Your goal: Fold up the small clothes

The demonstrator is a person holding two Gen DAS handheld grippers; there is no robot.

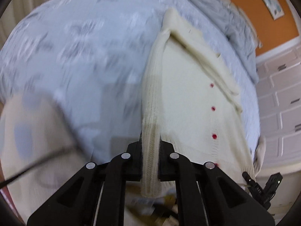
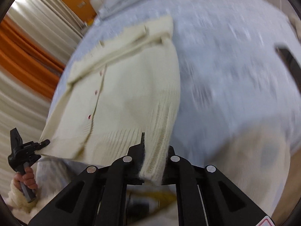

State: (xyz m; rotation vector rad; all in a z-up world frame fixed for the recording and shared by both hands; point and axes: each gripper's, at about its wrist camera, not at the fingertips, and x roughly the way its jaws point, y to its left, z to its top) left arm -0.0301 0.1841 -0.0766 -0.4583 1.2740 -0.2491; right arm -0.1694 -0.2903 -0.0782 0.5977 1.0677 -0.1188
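Observation:
A small cream knit cardigan (image 1: 190, 98) with red buttons hangs stretched above a pale blue bed. My left gripper (image 1: 150, 143) is shut on the ribbed hem at one bottom corner. My right gripper (image 2: 155, 146) is shut on the ribbed hem at the other bottom corner of the cardigan (image 2: 124, 94). Each gripper shows in the other's view: the right gripper (image 1: 248, 178) at the cardigan's far corner, the left gripper (image 2: 44, 143) at the far left corner, held by a hand. The collar end droops toward the bed.
The pale blue patterned bedspread (image 1: 84, 60) fills the space under the cardigan and also shows in the right wrist view (image 2: 235, 75). A grey blanket (image 1: 231, 24) lies at the bed's far edge. White drawers (image 1: 282, 98) stand beyond it. Curtains (image 2: 28, 75) hang at the left.

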